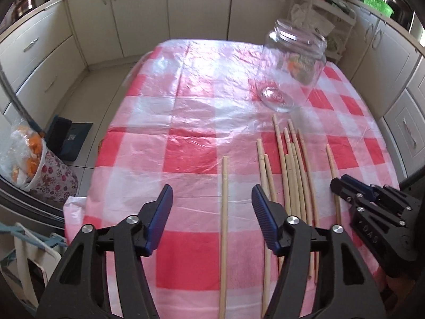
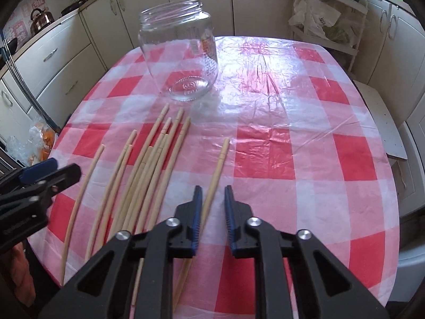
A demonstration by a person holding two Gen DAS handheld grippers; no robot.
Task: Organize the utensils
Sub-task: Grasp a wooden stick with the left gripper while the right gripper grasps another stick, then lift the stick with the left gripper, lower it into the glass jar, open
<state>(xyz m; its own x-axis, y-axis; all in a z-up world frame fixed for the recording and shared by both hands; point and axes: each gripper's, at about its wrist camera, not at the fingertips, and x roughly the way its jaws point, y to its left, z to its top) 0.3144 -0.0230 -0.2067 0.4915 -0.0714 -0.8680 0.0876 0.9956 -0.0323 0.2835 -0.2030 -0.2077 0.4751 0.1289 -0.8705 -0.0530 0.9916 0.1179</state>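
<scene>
Several wooden chopsticks [image 1: 292, 170] lie side by side on the red and white checked tablecloth [image 1: 186, 138]; they also show in the right wrist view [image 2: 148, 164]. An empty clear glass jar [image 1: 290, 66] stands upright beyond them, also in the right wrist view [image 2: 183, 53]. My left gripper [image 1: 209, 196] is open above a single chopstick [image 1: 224, 212] that lies apart on the left. My right gripper [image 2: 212, 194] is open low over the rightmost chopstick [image 2: 216, 170], which runs between its fingers. It appears at the right edge of the left wrist view [image 1: 337, 183].
The table [image 2: 305, 146] is oval and covered in clear plastic. White kitchen cabinets [image 1: 186, 8] ring the room. A white trolley [image 2: 326, 24] with bags stands behind the table. A bag [image 1: 34, 164] and a dark box [image 1: 66, 138] sit on the floor at left.
</scene>
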